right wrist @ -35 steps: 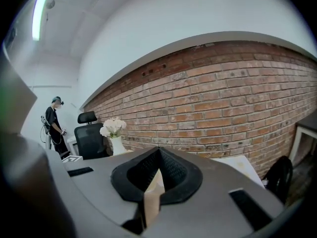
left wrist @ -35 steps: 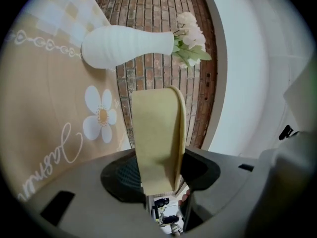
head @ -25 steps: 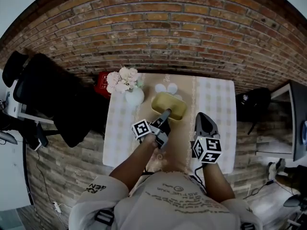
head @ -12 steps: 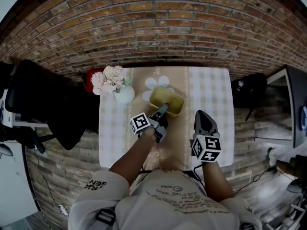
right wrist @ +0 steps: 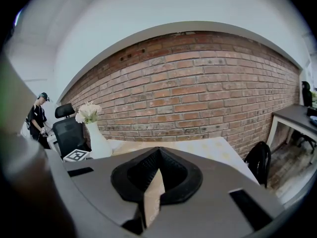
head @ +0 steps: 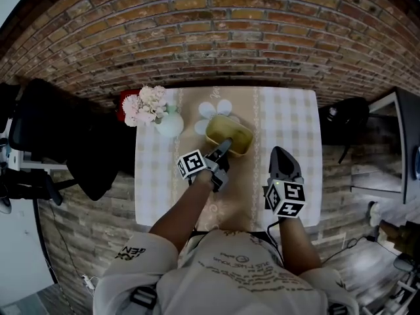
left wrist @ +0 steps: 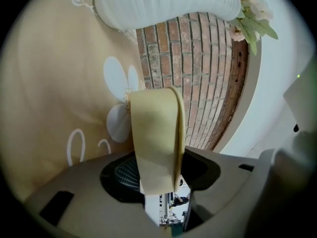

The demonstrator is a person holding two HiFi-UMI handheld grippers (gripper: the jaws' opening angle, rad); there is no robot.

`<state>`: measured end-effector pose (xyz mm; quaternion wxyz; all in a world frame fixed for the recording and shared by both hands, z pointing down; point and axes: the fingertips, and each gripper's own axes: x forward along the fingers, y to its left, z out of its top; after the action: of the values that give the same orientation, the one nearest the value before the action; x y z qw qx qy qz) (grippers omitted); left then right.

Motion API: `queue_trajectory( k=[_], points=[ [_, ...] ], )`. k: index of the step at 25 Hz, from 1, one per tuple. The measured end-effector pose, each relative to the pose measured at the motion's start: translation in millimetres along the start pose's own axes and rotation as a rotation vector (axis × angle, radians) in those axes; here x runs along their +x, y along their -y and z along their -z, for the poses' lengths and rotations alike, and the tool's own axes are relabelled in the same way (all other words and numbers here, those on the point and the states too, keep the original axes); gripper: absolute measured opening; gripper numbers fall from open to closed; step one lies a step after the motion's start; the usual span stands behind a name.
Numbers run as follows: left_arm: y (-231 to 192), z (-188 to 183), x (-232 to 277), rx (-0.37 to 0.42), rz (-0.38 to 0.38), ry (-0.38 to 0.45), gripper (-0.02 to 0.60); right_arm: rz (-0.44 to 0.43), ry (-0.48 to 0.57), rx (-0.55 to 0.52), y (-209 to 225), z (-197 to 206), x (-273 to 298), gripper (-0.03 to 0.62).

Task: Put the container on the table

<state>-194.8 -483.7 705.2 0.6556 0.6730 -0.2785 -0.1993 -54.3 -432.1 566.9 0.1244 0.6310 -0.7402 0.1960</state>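
Observation:
A shallow yellow-green container is over the beige runner in the middle of the table, beside a white flower print. I cannot tell whether its base touches the cloth. My left gripper is shut on its near rim. In the left gripper view the container's wall stands pinched between the jaws of the left gripper. My right gripper hovers to the right of the container, apart from it. In the right gripper view the right gripper is shut with nothing in it.
A white vase of pale flowers stands left of the container, and the vase is close in the left gripper view. A red object sits at the table's far left corner. A black office chair, a dark bag and a brick wall surround the table.
My left gripper has sunk toward the table with the container still in its jaws, then held steady. The right gripper has drifted a little lower and stays shut.

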Motion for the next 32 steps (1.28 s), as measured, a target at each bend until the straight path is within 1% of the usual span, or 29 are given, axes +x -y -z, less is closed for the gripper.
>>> queue_trajectory(
  k=[5,11,16,18,21,27,30,31,32],
  points=[
    [-7,3,0,0.088,-0.114,-0.028,0.207,-0.006,0.006,-0.002,2,-2,-3,0.003],
    [-12,-6,-9,0.141,-0.238,0.022,0.232,-0.017,0.017,-0.001,6,-4,-10,0.003],
    [-18,-2,-16,0.228,-0.355,-0.029,0.243,-0.033,0.029,0.002,8,-7,-16,0.003],
    [-22,-2,-22,0.252,-0.415,-0.030,0.258,-0.040,0.035,0.000,10,-8,-20,0.003],
    [-31,-5,-32,0.293,-0.534,-0.016,0.297,-0.048,0.044,0.003,14,-10,-25,0.003],
    [-40,-11,-58,0.337,-0.737,0.009,0.323,-0.072,0.057,0.011,22,-10,-33,0.003],
    [-43,-13,-78,0.391,-0.848,0.010,0.332,-0.091,0.062,0.009,22,-11,-36,0.003],
    [-42,-12,-82,0.414,-0.868,0.008,0.334,-0.099,0.063,0.007,21,-11,-37,0.003],
    [-40,-12,-84,0.433,-0.871,0.007,0.334,-0.107,0.065,0.004,19,-12,-37,0.003]
  ],
)
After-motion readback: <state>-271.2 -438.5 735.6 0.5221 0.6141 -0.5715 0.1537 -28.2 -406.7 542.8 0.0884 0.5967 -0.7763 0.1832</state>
